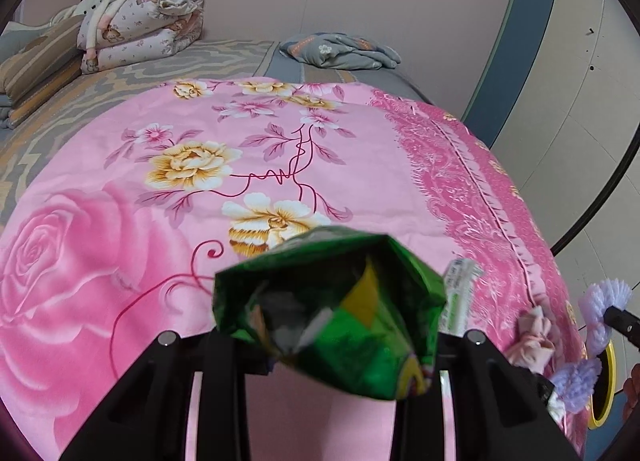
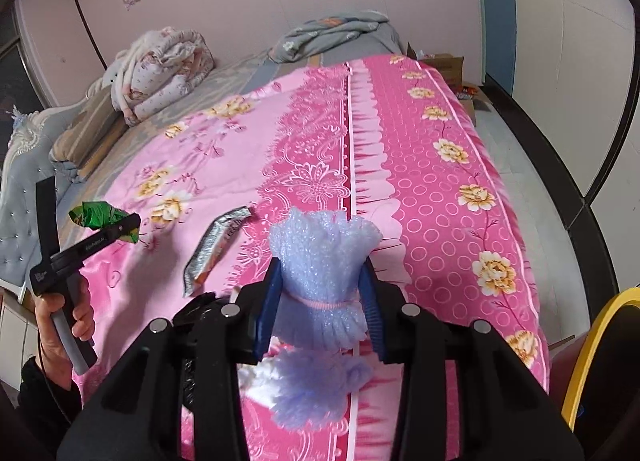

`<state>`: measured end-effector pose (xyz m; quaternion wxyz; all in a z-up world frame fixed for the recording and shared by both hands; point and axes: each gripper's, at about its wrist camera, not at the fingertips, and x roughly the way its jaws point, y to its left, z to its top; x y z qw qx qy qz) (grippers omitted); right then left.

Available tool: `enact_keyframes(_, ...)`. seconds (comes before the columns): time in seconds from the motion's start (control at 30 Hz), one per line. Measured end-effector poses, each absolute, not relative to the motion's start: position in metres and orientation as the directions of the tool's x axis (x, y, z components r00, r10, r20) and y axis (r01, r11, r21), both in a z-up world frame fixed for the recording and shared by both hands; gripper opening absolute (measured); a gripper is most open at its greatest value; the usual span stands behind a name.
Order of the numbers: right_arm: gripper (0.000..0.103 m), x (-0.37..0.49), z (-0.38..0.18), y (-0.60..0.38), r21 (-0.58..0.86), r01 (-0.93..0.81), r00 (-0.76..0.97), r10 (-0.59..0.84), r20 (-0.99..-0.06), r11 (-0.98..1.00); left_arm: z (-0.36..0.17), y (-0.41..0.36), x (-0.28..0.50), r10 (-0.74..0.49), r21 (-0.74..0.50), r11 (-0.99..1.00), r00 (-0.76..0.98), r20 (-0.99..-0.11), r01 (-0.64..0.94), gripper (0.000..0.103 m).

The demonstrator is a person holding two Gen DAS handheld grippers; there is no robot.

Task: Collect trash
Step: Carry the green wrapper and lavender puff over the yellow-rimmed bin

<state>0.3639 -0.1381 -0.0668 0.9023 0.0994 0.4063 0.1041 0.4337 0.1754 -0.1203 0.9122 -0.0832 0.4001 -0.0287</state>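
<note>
My left gripper (image 1: 332, 357) is shut on a crumpled green snack bag (image 1: 332, 309), lifted above the pink floral bedspread (image 1: 168, 221). The right wrist view shows the same gripper (image 2: 124, 227) with the bag (image 2: 94, 213) at the left, held by a person's hand (image 2: 68, 325). My right gripper (image 2: 320, 305) is shut on a lilac foam net (image 2: 324, 253) tied with a pink band, its blue pads (image 2: 267, 301) pressing both sides. On the bed lie a silver wrapper (image 2: 216, 249) and a white-and-green wrapper (image 1: 460, 297). A crumpled pink tissue (image 1: 532, 337) lies near the bed's right edge.
A yellow-rimmed bin (image 2: 592, 341) stands off the bed's near right corner. A folded quilt (image 2: 160, 73) and grey bedding (image 2: 332, 33) lie at the far end. Cardboard boxes (image 2: 444, 65) sit on the floor beyond the bed. A padded headboard (image 2: 24, 189) is at the left.
</note>
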Motion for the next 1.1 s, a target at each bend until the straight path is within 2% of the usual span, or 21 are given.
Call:
enact_keyframes(0.2, 0.031, 0.336, -0.045, -0.141, 0.245, -0.130, 0.681, 0.266, -0.682, 0.961, -0.102, 0.172, 0.402, -0.138, -0.199, 0.980, 0.694, -0.706, -0.008, 0.029)
enact_keyframes(0.63, 0.031, 0.278, -0.014, -0.172, 0.294, -0.143, 0.715, 0.304, -0.629, 0.945, -0.072, 0.138, 0.348, -0.163, -0.193, 0.980, 0.711, -0.684, 0.038, 0.029)
enact_keyframes(1.1, 0.031, 0.248, -0.003, -0.255, 0.323, -0.029, 0.757, 0.232, -0.610, 0.946, -0.054, 0.029, 0.336, -0.253, -0.190, 0.968, 0.677, -0.692, 0.167, 0.029)
